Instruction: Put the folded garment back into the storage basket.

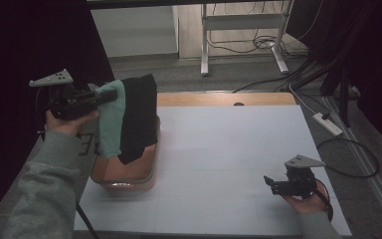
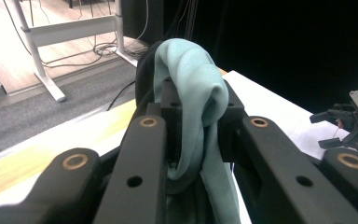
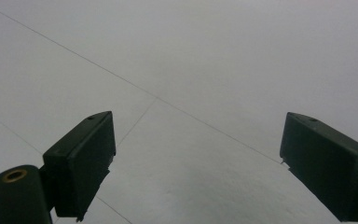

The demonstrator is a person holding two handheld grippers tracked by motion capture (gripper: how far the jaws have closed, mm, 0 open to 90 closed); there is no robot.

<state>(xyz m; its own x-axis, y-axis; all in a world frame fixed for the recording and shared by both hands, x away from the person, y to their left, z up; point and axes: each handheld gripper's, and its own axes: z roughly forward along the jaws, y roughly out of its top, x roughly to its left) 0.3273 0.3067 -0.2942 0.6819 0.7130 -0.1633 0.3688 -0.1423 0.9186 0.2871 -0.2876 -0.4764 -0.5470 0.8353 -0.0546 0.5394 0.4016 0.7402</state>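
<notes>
Left claw (image 1: 110, 95) is clenched on a bunch of cloth: a teal cloth (image 1: 110, 122) and a black cloth (image 1: 138, 117), both hanging from the jaws at about 9 o'clock on the counter (image 1: 229, 164), directly over the orange bin (image 1: 129, 175). In the left gripper view the teal fabric (image 2: 193, 93) is wadded tight between the jaws, black layer tucked behind it. I read this as lifting laundry out of the bin. The cloths' lower ends hang about level with the bin rim; I can't tell if they touch it, so I'd raise straight up until the hems clear the rim before any sideways travel, or the bin could get dragged or tipped. The grip takes both cloths near one edge and the black one looks less captured, so I'd move slow, no jerks, so it doesn't slide out. Right claw (image 1: 270, 183) is released, jaws wide apart, parked low over bare counter at about 4 o'clock, nothing between the jaws (image 3: 186, 154). I'd use it to pin the bin or take the black cloth if they need separating. Open white sheet at centre is the obvious drop zone.
</notes>
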